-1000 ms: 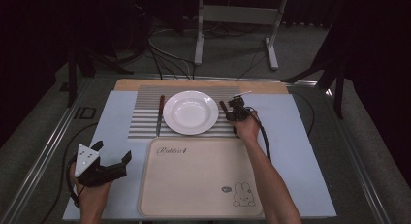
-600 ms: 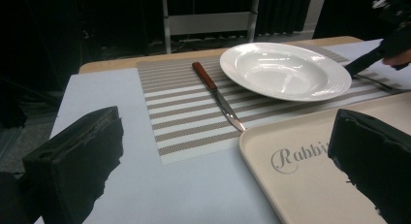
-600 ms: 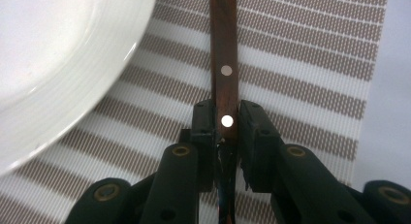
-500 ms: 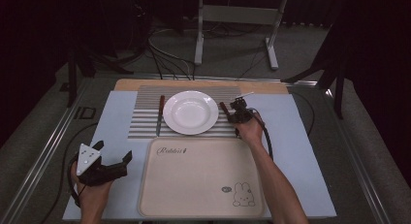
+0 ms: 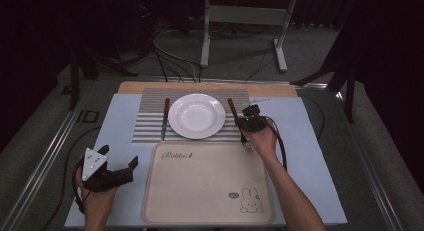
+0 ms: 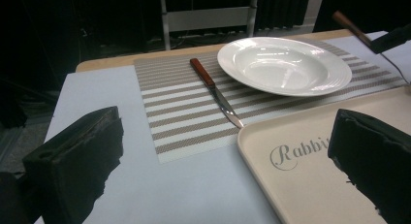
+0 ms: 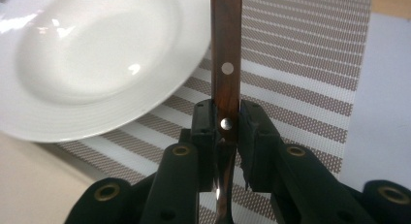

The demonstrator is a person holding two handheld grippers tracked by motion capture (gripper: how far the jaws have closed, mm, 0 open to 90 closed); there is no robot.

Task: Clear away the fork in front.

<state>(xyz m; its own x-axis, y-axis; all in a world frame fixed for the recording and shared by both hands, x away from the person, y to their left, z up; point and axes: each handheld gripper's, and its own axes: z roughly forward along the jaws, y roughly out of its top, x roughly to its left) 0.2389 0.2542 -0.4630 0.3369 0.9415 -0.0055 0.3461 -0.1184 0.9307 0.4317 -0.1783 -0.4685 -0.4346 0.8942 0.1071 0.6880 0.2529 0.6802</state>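
My right gripper (image 5: 248,122) is shut on a fork (image 5: 232,108) with a brown wooden handle, just right of the white plate (image 5: 196,115). In the right gripper view the pads (image 7: 202,123) clamp the riveted handle (image 7: 226,40), which points away over the striped placemat (image 7: 300,64). The fork's tines (image 5: 246,145) stick out below the hand, above the tray's far edge. A knife (image 5: 165,118) with the same handle lies on the placemat left of the plate. My left gripper (image 5: 125,170) rests open at the near left, with nothing between its jaws.
A beige tray (image 5: 210,186) printed with a rabbit lies in front of me on the pale blue table cover (image 5: 310,156). The left gripper view shows the knife (image 6: 215,93), the plate (image 6: 283,64) and the tray's corner (image 6: 300,156). Cables and a metal stand sit beyond the table.
My right hand has risen and drawn back toward the tray with the fork in its jaws. The left hand has stayed where it was.
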